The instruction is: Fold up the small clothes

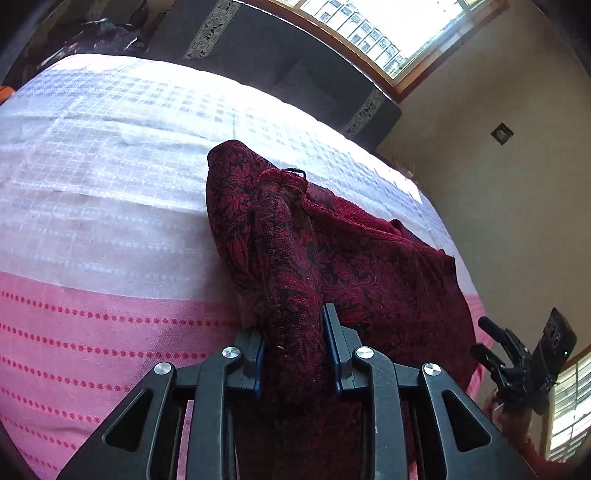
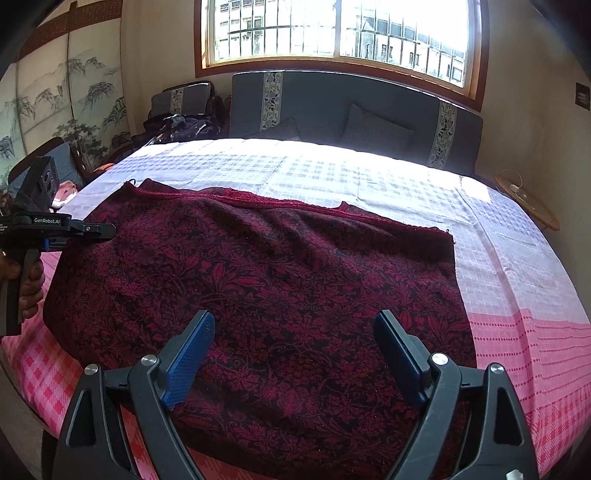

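Note:
A dark red cloth with a black floral pattern (image 2: pixel 280 291) lies spread on the bed, its far hem folded over. My left gripper (image 1: pixel 293 328) is shut on a bunched ridge of this cloth (image 1: pixel 288 266) at its left edge and lifts it a little. It also shows in the right wrist view (image 2: pixel 99 230), held by a hand. My right gripper (image 2: pixel 293 332) is open and empty, its blue pads (image 2: pixel 188 365) hovering above the near part of the cloth. It also shows in the left wrist view (image 1: pixel 495 354) at the far right.
The bed has a white checked and pink sheet (image 2: pixel 517 280). A grey headboard (image 2: pixel 332 107) with pillows stands under a window (image 2: pixel 332 29). A round wooden stand (image 2: pixel 528 201) is at the right, a cluttered chair (image 2: pixel 181 118) at the back left.

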The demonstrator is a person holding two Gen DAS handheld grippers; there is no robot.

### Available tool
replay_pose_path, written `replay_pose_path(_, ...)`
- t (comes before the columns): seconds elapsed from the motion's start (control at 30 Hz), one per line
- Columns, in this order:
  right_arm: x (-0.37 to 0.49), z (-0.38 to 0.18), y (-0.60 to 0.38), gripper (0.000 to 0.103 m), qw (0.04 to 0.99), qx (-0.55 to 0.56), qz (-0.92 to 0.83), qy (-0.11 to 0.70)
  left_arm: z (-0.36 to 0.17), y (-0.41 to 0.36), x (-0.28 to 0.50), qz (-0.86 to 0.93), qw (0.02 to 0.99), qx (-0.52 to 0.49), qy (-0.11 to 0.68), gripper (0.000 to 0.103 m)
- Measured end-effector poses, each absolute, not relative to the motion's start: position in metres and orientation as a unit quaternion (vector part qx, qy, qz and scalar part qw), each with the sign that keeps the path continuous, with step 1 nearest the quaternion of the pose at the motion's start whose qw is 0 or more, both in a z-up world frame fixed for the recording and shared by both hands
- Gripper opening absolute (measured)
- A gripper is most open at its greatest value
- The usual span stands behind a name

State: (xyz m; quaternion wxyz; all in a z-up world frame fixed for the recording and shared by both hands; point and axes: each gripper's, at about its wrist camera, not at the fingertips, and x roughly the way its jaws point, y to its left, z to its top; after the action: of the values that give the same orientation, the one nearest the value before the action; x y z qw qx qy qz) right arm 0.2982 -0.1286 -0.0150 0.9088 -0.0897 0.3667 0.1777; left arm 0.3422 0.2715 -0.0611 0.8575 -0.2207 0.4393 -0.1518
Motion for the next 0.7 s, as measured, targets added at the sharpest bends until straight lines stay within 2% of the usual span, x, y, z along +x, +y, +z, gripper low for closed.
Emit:
replay_pose_path(0.3, 0.291, -0.022, -0.137, 0.086, 0.907, -0.078, 0.186, 0.370, -0.034, 0.214, 0.326, -0.075, 0.894, -0.049, 0.439, 0.024)
replay_pose_path(0.57, 0.288, -0.026, -0.155, 0.085, 0.906, -0.051, 0.200, 0.369, -0.018, 0.187, 0.320, -0.040, 0.905, 0.031, 0.423, 0.023)
replay_pose_path(0.6, 0.287, -0.025, -0.156, 0.084, 0.905, -0.045, 0.211, 0.368, -0.017, 0.184, 0.320, -0.039, 0.904, 0.035, 0.424, 0.023)
replay_pose_path(0.63, 0.287, -0.024, -0.156, 0.076, 0.903, -0.038, 0.225, 0.365, -0.014, 0.182, 0.322, -0.038, 0.904, 0.039, 0.424, 0.023)
replay_pose_path(0.67, 0.287, -0.022, -0.155, 0.062, 0.900, -0.033, 0.240, 0.362, -0.012, 0.180, 0.322, -0.038, 0.904, 0.043, 0.424, 0.023)
replay_pose_path(0.7, 0.289, -0.021, -0.154, 0.052, 0.897, -0.030, 0.254, 0.360, -0.011, 0.179, 0.323, -0.037, 0.904, 0.045, 0.424, 0.023)
